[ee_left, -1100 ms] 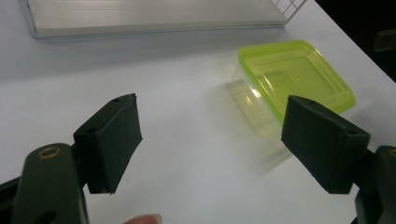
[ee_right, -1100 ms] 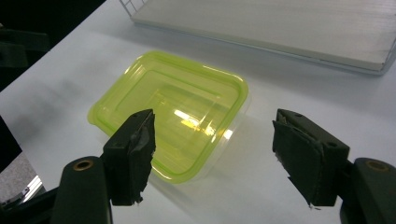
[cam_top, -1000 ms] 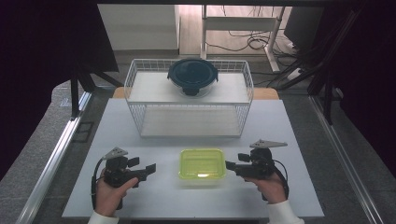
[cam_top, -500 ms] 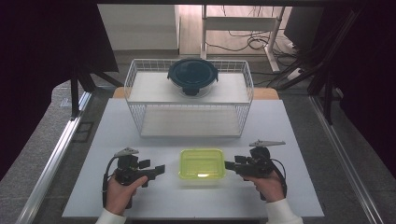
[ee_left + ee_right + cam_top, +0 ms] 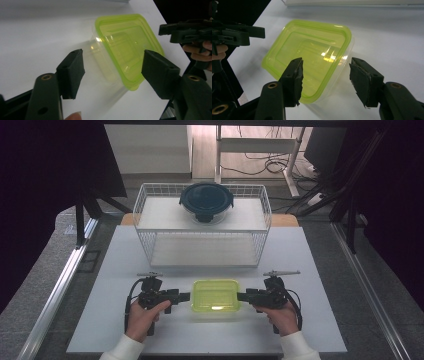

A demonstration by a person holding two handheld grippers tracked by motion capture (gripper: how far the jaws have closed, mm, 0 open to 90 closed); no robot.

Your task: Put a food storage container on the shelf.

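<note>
Lime-lidded clear container [image 5: 215, 295] — sits on the white table [image 5: 320, 270], directly between the two grippers. Left gripper [image 5: 186, 296]: jaws apart, just been closing, flanking the container's near end without pressing it. Right gripper [image 5: 241, 296]: likewise apart and just been closing, straddling the opposite end — wire basket [image 5: 150, 227] with dark round lidded bowl [image 5: 206, 201] well beyond both.

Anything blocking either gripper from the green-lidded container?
Nothing visible. The left gripper and right gripper flank the container at its short ends, jaws just closing, bare table around.
</note>
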